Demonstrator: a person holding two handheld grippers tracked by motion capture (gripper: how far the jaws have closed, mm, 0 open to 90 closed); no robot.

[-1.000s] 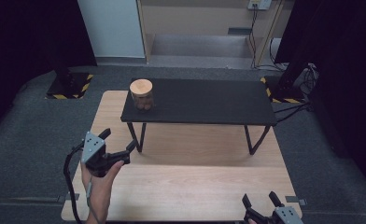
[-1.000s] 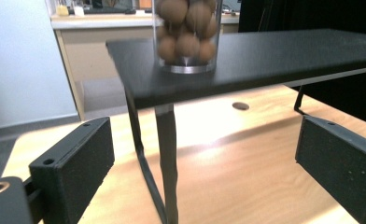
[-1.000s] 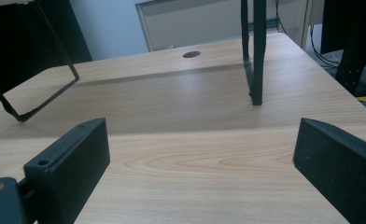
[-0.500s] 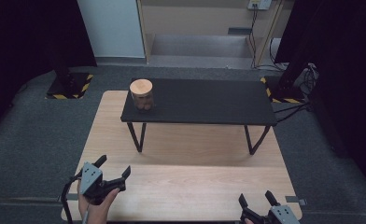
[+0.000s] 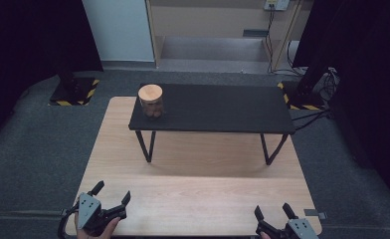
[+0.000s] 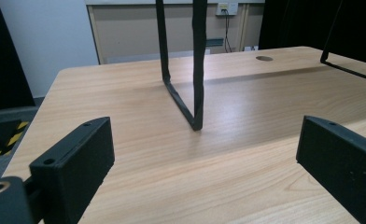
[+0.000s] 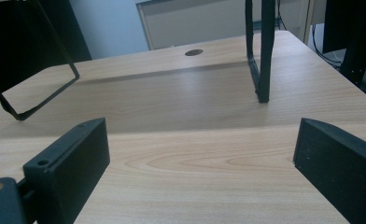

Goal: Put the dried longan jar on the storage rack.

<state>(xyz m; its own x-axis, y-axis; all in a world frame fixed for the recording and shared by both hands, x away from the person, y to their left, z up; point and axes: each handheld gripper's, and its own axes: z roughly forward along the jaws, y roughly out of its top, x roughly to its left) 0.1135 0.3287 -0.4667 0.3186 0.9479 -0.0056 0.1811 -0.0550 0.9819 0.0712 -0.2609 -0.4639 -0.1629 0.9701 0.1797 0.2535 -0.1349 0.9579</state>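
We see one jar (image 5: 150, 100) on one black shelf (image 5: 218, 110); two grippers, left (image 5: 111, 195) and right (image 5: 273, 215), fingers wide apart, empty, over the counter (image 5: 198, 199).

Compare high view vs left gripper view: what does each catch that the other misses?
High view alone: the wooden-lidded jar standing on the left end of the black shelf top, the hazard-striped stand bases on the floor, and both grippers from above, left gripper and right gripper, jaws apart and empty. Left gripper view alone: a round cable hole in the wooden table and a wall socket beyond. Shared: the light wooden table and the shelf's black left leg.
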